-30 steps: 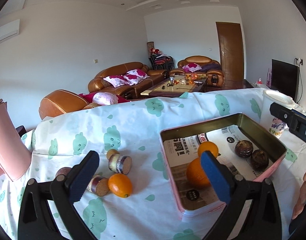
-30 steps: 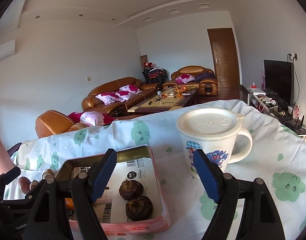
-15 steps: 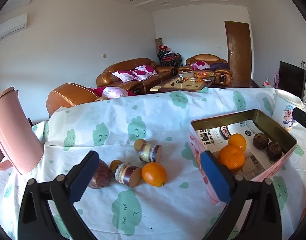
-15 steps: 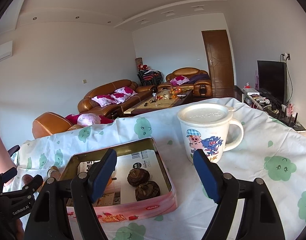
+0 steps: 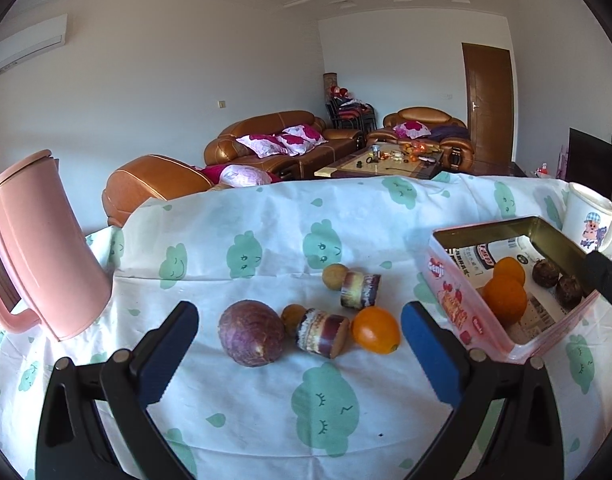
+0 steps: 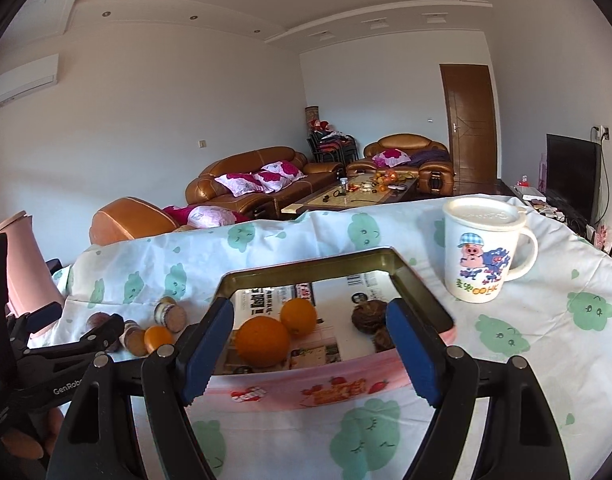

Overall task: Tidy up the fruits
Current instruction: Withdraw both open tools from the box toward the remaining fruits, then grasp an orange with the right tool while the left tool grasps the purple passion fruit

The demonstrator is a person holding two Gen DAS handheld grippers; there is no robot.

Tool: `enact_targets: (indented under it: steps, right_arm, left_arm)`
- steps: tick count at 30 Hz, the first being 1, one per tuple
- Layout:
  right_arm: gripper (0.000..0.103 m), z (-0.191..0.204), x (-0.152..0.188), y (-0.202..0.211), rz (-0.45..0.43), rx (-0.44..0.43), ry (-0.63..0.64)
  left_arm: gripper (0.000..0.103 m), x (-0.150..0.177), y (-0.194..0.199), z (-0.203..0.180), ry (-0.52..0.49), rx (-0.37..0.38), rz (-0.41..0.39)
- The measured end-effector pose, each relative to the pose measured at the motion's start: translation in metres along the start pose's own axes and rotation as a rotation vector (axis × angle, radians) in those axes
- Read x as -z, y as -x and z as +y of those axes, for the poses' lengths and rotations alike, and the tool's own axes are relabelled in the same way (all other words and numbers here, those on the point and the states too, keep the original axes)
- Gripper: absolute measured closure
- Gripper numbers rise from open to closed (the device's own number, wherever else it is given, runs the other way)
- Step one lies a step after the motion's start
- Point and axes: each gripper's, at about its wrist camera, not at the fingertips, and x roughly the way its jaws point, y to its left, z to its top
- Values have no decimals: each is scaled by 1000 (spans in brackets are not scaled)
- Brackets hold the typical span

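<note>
hovering: left tongs [image 5: 299,334] hang spread wide above the surface [image 5: 265,412], nothing between the blue pads
right tongs: [image 6: 310,342] spread wide too, gripping nothing, poised just over the near wall of the tin [image 6: 306,394]
tin: pink outside, gold rim, paper liner inside; sits on the right part of the cloth
in the tin: two oranges [image 6: 262,342] touching each other on its left, two dark brown round fruits [image 6: 368,314] side by side on its right
loose orange: [image 5: 376,330] on the cloth just left of the tin, between the left pads
purple fruit: [image 5: 251,333] round, lying left of the loose orange
cane pieces: two short cut chunks [image 5: 322,333] with striped skin, one touching the loose orange, the other behind it; a small tan round fruit [image 5: 333,276] beside each
jug: [image 5: 41,246] pink, lidded, upright at the far left
mug: [image 6: 482,250] white, lidded, pig cartoon, upright right of the tin, apart from it
</note>
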Motion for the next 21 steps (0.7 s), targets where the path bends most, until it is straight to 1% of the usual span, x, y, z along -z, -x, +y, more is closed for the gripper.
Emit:
enact_targets:
  steps: [4,8,13,14,15,16,17,18,21]
  right_arm:
    - [23,30,4,-4,24,-31,52]
    - [23,56,8,-8,48,-73,106]
    - [23,92,13,-19,111,-143,195]
    - [25,101,15,-23,136,-162,220]
    - [34,110,17,-29,163,-175,248]
    - [41,118,19,-34,188,-186,274]
    - [53,125,20,-39,213,-195,298]
    - [57,132,22,-45,236,-198,316]
    - [58,139,23,-62,292,-188,332]
  left_arm:
    - [0,-1,-5,26,23,-11,15]
    - [0,0,-13,58,52,-59,40]
    - [0,2,-30,95,84,-120,105]
    - [0,2,-33,102,90,-121,117]
    - [0,2,-35,107,97,-117,127]
    - [0,3,-37,113,105,-116,134]
    - [0,3,-38,117,114,-121,139]
    - [0,3,-38,122,123,-128,142]
    - [0,4,-40,131,147,-131,153]
